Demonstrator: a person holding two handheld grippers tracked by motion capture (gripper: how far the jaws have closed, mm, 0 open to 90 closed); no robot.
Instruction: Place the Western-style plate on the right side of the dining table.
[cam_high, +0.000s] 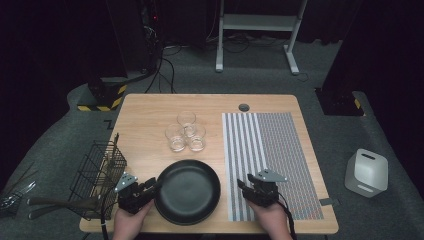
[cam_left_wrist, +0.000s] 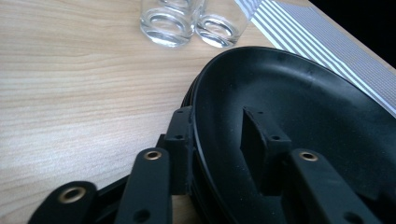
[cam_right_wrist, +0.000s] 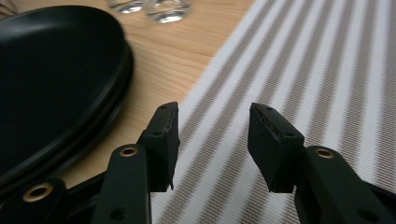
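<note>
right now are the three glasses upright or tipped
Upright: in the high view the three glasses stand clustered on the table, open mouths up.

You had the plate (cam_high: 187, 191) at lower centre, three glasses (cam_high: 186, 131) above it, the basket (cam_high: 98, 172) lower left, the mat (cam_high: 272, 160) right.

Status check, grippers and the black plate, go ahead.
Left gripper straddling the black plate rim, one jaw inside. Right gripper open over the striped mat. Glasses stand beyond, apart.
</note>
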